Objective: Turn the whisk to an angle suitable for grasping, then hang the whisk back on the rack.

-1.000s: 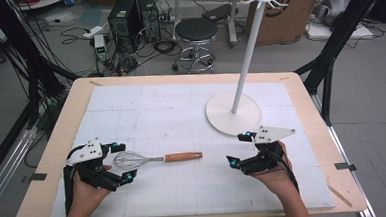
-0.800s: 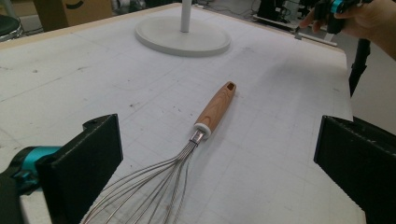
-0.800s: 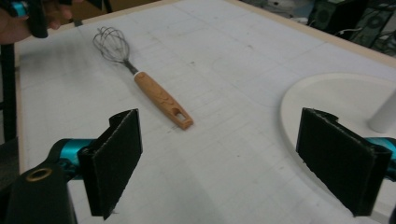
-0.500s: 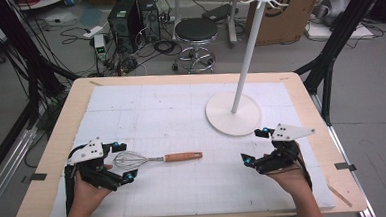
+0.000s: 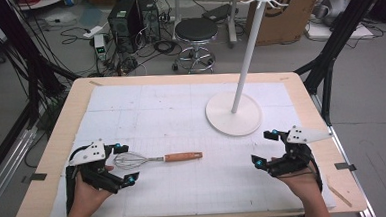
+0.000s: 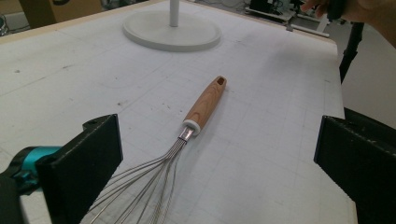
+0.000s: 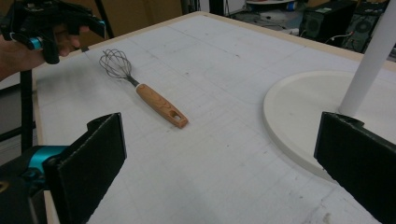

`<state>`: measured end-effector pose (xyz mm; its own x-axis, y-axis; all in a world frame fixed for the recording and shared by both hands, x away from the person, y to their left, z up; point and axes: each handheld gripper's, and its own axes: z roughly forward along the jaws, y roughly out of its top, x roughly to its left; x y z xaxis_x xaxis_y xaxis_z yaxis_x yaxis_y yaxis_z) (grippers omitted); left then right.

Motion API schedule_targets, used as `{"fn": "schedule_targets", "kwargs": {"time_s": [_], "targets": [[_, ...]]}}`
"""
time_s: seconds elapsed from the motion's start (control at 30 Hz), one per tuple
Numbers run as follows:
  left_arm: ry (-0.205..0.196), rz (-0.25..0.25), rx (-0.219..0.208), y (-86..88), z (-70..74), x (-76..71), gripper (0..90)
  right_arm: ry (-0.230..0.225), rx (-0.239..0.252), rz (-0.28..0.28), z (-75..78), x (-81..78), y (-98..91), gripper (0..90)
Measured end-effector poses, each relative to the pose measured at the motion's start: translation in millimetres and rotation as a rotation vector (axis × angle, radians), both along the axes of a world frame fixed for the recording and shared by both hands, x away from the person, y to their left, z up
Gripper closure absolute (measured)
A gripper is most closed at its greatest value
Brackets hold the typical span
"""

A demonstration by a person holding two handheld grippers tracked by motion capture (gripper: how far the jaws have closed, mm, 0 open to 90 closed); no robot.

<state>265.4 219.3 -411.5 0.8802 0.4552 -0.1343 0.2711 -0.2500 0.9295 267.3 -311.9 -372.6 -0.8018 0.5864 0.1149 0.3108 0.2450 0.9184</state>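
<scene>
Left gripper (image 5: 119, 164) hovers with jaws apart around the whisk's (image 5: 153, 159) wire end, not pinching. The whisk lies flat, handle toward the right gripper (image 5: 264, 148), which gapes empty, well apart.

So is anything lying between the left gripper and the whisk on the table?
Nothing visible. The left gripper sits with its jaws open on either side of the whisk, whose wire end lies between them on the bare white mat.
</scene>
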Motion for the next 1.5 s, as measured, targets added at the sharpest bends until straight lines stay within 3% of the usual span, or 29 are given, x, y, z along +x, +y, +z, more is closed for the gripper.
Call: {"fn": "schedule_targets", "kwargs": {"time_s": [0.47, 0.5, 0.63, 0.8, 0.97, 1.1, 1.4, 1.5], "targets": [[0.008, 0.000, 0.031, -4.2, 1.3, 0.1, 1.7, 0.013, -0.030, -0.002, -1.9, -1.4, 7.5, 1.4], [0.009, 0.001, 0.036, -4.7, 2.1, 0.1, 1.7, 0.017, -0.051, -0.007, -3.2, -0.6, 8.3, 1.4], [0.011, 0.001, 0.065, -11.2, 8.0, 2.6, 1.7, 0.014, -0.063, -0.009, -3.7, -0.8, 9.8, 1.4], [0.031, -0.006, 0.119, -25.4, 14.9, 13.1, 1.7, 0.023, -0.077, -0.009, -6.7, -1.8, 10.3, 1.4], [0.045, -0.025, 0.218, -42.6, 21.8, 24.8, 1.7, 0.019, -0.081, -0.022, -6.3, -2.6, 6.4, 1.4], [0.054, -0.043, 0.268, -57.5, 24.8, 33.4, 1.7, 0.022, -0.075, -0.024, -4.7, -3.7, 5.5, 1.4], [0.098, -0.091, 0.410, -87.3, 22.2, 51.8, 1.7, 0.027, -0.084, -0.021, -6.8, -2.0, 7.2, 1.4], [0.118, -0.102, 0.421, -94.7, 19.2, 57.7, 1.7, 0.026, -0.087, -0.020, -7.7, -1.4, 7.5, 1.4]]}}
